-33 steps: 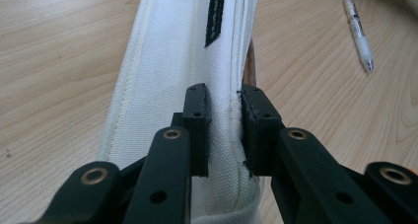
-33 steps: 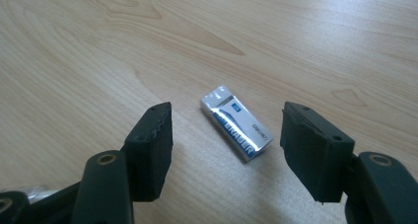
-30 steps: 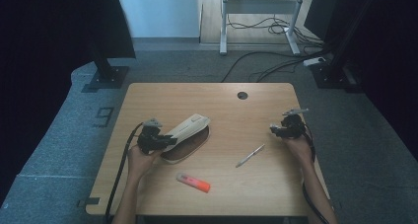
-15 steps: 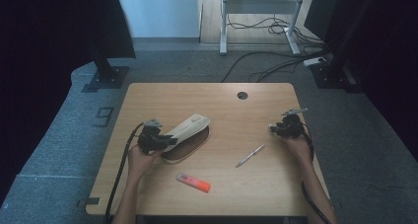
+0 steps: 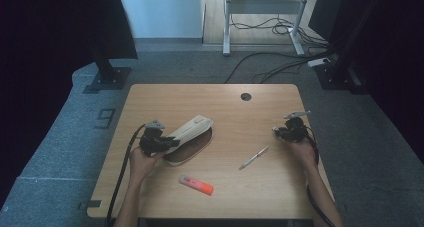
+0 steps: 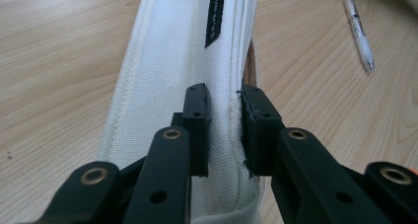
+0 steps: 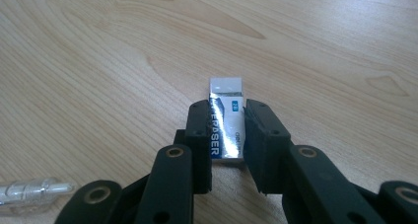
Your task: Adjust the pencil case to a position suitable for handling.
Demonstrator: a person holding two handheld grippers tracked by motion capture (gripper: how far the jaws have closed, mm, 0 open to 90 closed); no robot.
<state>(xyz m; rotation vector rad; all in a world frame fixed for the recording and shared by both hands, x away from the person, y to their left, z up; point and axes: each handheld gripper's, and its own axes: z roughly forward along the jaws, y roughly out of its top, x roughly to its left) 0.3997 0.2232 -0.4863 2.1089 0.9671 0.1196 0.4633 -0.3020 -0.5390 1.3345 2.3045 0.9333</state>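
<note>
Pencil case (image 6: pixel 197 76), white canvas, runs lengthwise straight away from the left gripper (image 6: pixel 224 130), whose jaws pinch a fold of its cloth along the seam near the close end. Its long axis follows the jaws' own line, with a small black label (image 6: pixel 213 17) farther out. In the high view the pencil case (image 5: pixel 190 132) slants up and away from that gripper (image 5: pixel 159 141), its far end raised over a dark oval opening or shadow beneath it; which, I cannot tell.

An eraser (image 7: pixel 226 125), white in a blue-and-silver sleeve, lies between the jaws of the right gripper (image 7: pixel 227 135), which close on its two long sides. Its bare white end points straight ahead, beyond the jaw tips, and it rests on the table (image 7: pixel 98 61). The high view shows this gripper (image 5: pixel 292 131) but the eraser there is too small to make out.

A white pen (image 6: pixel 360 34) lies ahead and to the right of the left jaws. From above, the pen (image 5: pixel 254 157) sits between the two grippers, and an orange highlighter (image 5: pixel 196 185) lies nearer the person.
</note>
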